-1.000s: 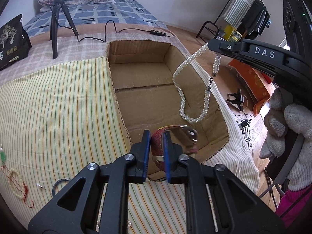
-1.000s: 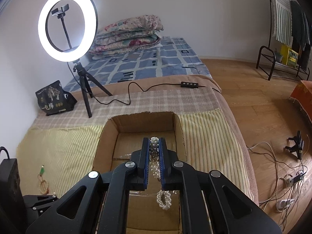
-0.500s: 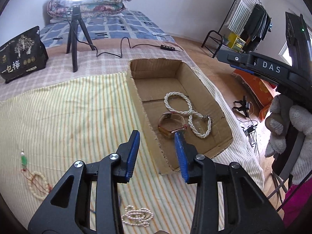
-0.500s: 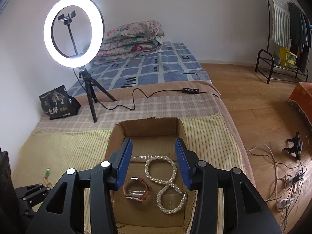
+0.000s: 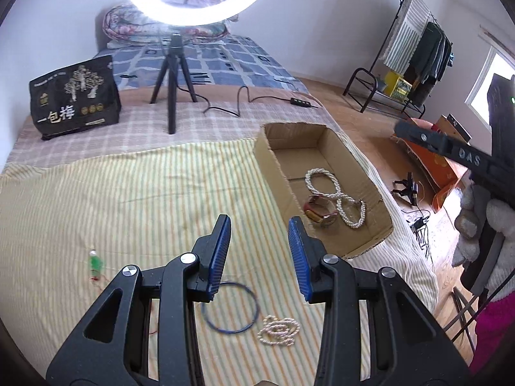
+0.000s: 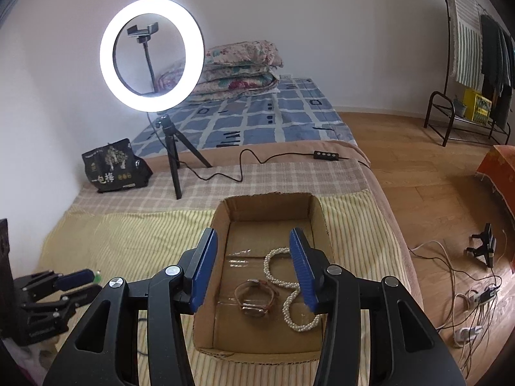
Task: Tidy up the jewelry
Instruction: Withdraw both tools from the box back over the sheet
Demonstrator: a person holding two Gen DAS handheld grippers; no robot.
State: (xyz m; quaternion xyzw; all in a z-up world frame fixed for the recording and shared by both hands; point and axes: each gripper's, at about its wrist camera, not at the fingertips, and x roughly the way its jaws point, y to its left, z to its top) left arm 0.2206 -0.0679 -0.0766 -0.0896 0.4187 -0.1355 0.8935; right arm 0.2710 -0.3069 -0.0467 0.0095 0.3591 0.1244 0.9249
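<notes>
On a bed spread with a yellow striped cloth (image 5: 128,193), a lit ring light (image 6: 151,54) stands beside a black snack bag (image 5: 75,96) printed "一包梅", and "DAS" is readable on my right gripper (image 6: 254,267). A white pearl necklace (image 6: 289,292) and a brown-strapped watch (image 6: 254,297) lie touching in the open cardboard box (image 6: 270,206) near the bed's right edge. Both my grippers gape empty, the left gripper (image 5: 259,257) over the cloth, near a blue hoop (image 5: 230,308) and pearl bracelet (image 5: 279,329).

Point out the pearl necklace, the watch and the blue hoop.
pearl necklace (image 6: 291,292), right wrist view, strand where its loops cross.
watch (image 6: 254,309), right wrist view, on its face.
blue hoop (image 5: 256,302), left wrist view, right edge of ring.
</notes>
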